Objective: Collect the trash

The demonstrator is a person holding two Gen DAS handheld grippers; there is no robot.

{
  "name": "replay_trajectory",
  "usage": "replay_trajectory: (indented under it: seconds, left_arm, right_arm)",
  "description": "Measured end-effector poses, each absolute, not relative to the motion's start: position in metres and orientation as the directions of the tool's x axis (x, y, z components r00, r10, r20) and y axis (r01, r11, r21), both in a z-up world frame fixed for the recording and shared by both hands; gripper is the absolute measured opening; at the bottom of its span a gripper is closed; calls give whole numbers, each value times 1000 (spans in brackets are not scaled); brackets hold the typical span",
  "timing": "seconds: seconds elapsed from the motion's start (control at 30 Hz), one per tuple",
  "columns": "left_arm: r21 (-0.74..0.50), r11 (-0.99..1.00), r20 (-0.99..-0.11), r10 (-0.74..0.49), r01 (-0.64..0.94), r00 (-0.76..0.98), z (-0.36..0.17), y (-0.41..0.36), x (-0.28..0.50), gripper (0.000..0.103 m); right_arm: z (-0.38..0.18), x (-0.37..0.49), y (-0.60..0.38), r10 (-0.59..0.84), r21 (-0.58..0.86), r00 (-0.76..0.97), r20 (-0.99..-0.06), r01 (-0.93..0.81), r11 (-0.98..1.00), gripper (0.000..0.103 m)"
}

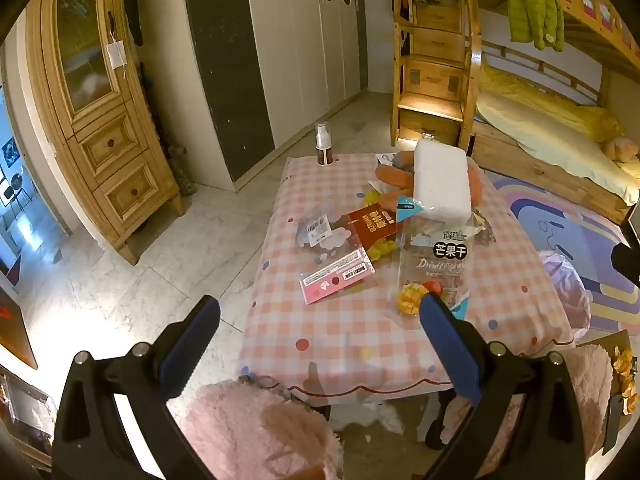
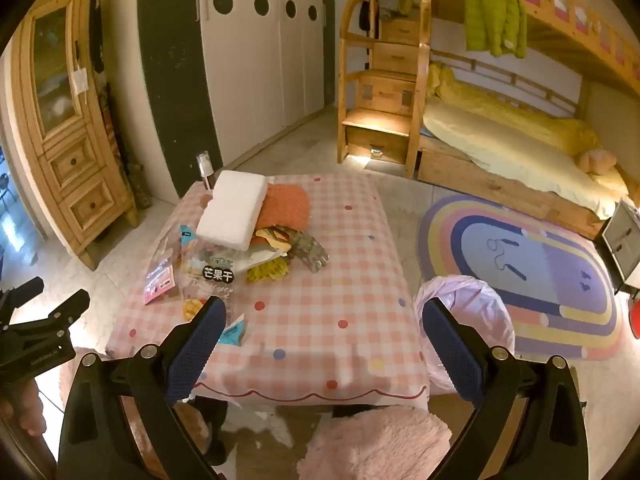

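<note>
Trash lies on a low table with a pink checked cloth: a clear dried-mango bag, a pink and clear wrapper, a red card, yellow and brown wrappers, and a white foam block atop an orange cloth. A bin lined with a pink bag stands right of the table. My left gripper and right gripper hover open over the table's near edge, holding nothing.
A spray bottle stands at the table's far corner. Pink fluffy stools sit near the front. A wooden cabinet is at left, a bunk bed and a rainbow rug at right.
</note>
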State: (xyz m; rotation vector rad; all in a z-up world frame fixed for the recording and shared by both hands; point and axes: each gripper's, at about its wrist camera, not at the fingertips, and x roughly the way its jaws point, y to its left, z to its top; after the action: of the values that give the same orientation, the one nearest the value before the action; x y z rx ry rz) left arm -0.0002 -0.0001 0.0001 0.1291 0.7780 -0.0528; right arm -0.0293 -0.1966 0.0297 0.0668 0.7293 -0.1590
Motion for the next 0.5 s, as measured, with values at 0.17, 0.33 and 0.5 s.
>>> replay_trajectory:
  seconds: [0.17,0.33,0.5]
  left_arm:
    - [104,990,-703,8,91,711,0,0,0,97]
    - [104,990,-701,4,96,713,0,0,0,97]
    - [104,990,-701,4,96,713,1,1,0,97]
  right_arm:
    - [29,-29,-197,-111,16,731,-674,165,986,98]
    - [29,-30,-197,-113,17,730,-674,168,986,98]
    - [29,-30,-198,-112,19,730,-674,168,986,98]
